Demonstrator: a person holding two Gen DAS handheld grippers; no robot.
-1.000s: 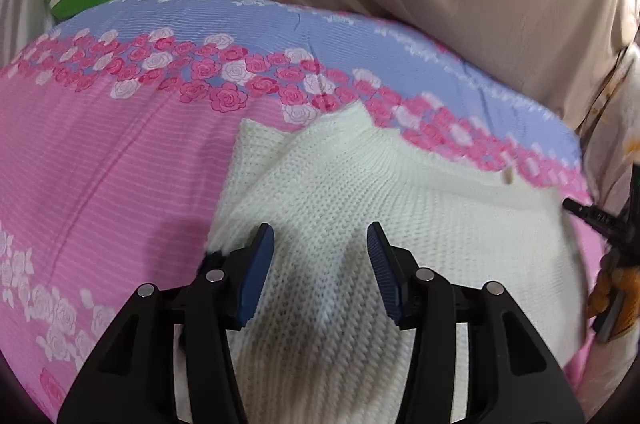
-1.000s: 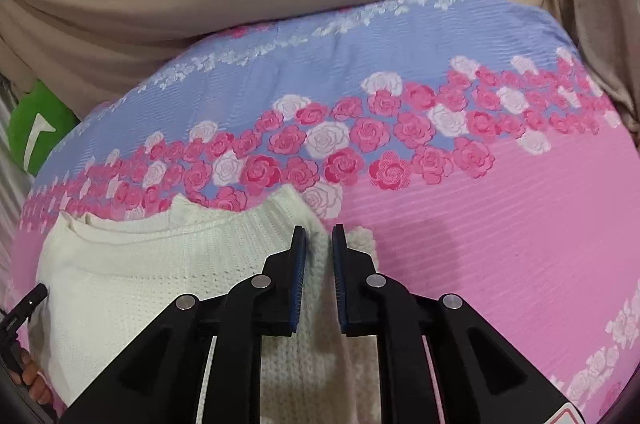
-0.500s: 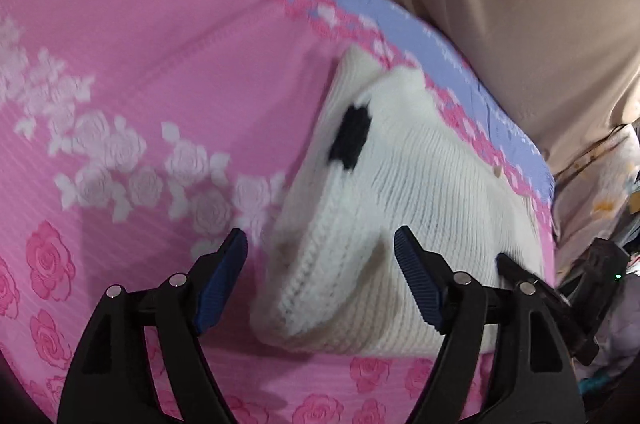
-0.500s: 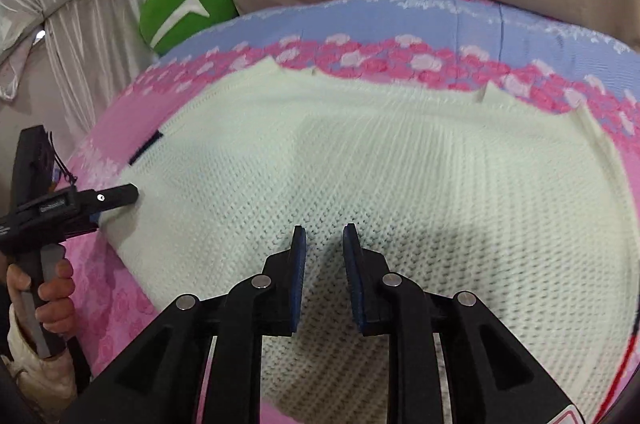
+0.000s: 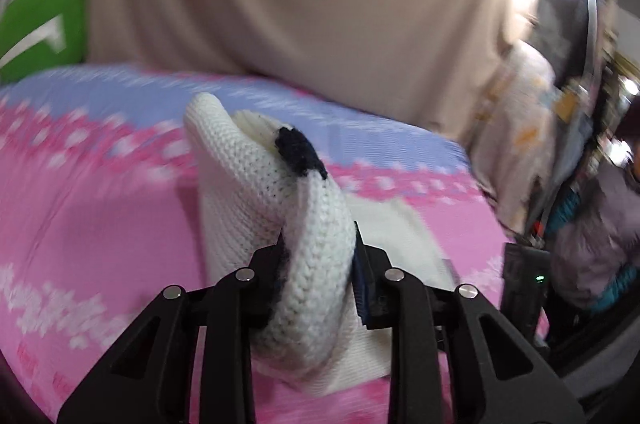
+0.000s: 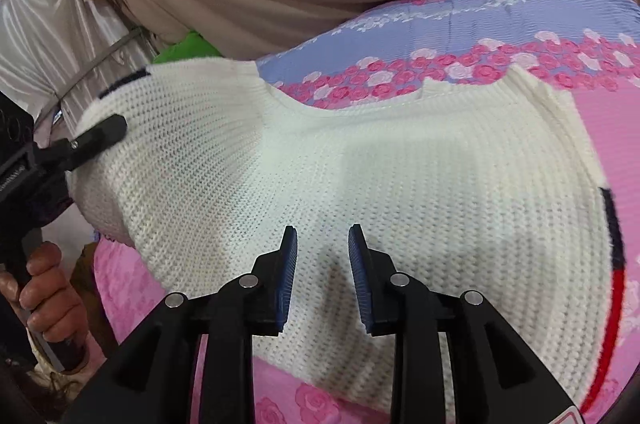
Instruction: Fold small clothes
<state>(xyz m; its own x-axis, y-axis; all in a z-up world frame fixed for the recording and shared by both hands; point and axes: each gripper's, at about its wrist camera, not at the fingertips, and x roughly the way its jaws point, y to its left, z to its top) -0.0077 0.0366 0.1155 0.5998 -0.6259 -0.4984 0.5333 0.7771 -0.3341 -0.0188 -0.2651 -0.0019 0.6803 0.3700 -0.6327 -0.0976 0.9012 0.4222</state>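
**Knit edge lifted for a fold**

Lower centre, the left gripper (image 5: 318, 256) has just closed, pinching the white knit sweater's (image 6: 400, 176) raised edge, apparently to carry it over. The right gripper (image 6: 322, 256), jaws just widening, empty, hovers above the body spread mid-frame on the floral bedspread (image 6: 560, 24).

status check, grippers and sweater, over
Left gripper shut on white knit sweater, its jaws just closed, edge lifted off bedspread. Right gripper open above sweater, empty. Nothing in the way.
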